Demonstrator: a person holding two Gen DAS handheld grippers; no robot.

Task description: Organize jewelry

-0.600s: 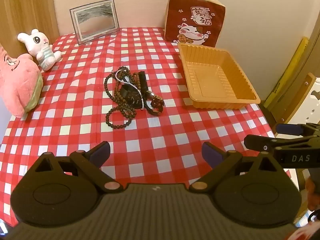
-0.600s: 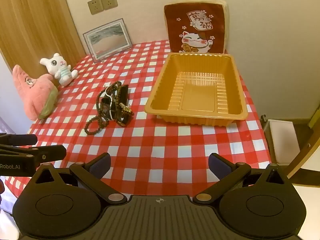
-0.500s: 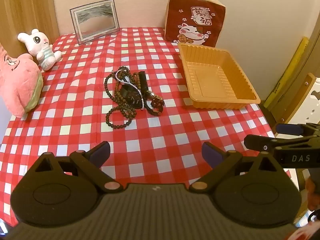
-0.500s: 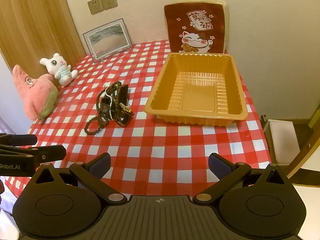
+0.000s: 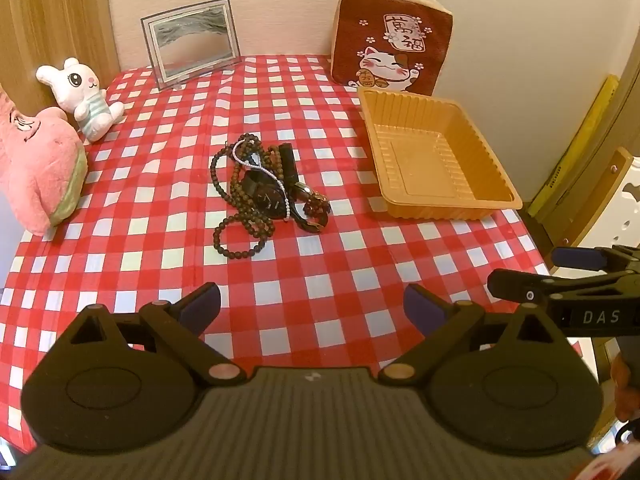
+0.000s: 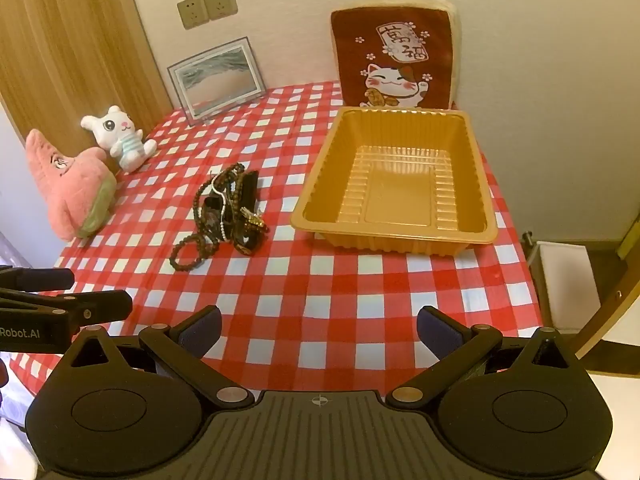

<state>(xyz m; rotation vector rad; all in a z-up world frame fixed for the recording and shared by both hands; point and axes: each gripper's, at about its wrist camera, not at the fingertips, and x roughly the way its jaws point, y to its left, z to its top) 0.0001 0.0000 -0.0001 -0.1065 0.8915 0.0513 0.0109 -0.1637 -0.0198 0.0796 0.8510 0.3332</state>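
Red-checked tablecloth (image 5: 320,264) is bounded by far cream wall (image 6: 520,40); left gripper (image 5: 312,304) and right gripper (image 6: 319,324) are held agape, empty.

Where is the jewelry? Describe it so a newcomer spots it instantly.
Start at the red-checked tablecloth. Left of the orange plastic tray, near the cloth's middle, lies the jewelry pile. It is a dark tangle of brown bead strands with one thin silver chain, unlike the soft pink and white plush toys further left.
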